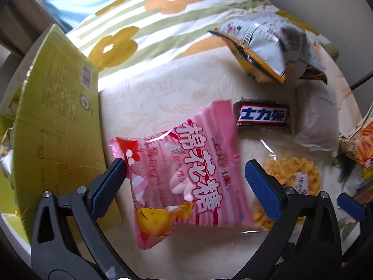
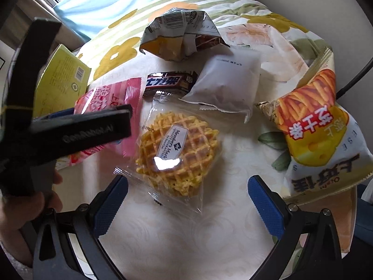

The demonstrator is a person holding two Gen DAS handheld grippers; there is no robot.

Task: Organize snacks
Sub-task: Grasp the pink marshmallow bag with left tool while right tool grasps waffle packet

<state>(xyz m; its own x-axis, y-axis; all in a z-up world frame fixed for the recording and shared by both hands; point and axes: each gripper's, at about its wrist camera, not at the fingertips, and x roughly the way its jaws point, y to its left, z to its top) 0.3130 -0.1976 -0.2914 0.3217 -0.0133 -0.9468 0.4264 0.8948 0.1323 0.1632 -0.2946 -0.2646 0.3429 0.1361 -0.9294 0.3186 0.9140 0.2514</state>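
Note:
A pink marshmallow bag (image 1: 184, 175) lies on the cream tablecloth between the open fingers of my left gripper (image 1: 186, 182); it also shows in the right wrist view (image 2: 109, 102). A wrapped yellow waffle (image 2: 178, 154) lies just ahead of my open, empty right gripper (image 2: 186, 200); it also shows in the left wrist view (image 1: 289, 179). A brown chocolate bar (image 1: 263, 116) (image 2: 170, 82) lies beyond both. The yellow-green box (image 1: 58, 126) (image 2: 63, 79) stands at the left.
A silver and yellow chip bag (image 2: 179, 35) (image 1: 263, 44) lies at the back. A white pouch (image 2: 226, 84) sits right of the chocolate bar. An orange cheese-stick bag (image 2: 319, 128) lies at the right. A flowered quilt (image 1: 151, 18) lies behind the table.

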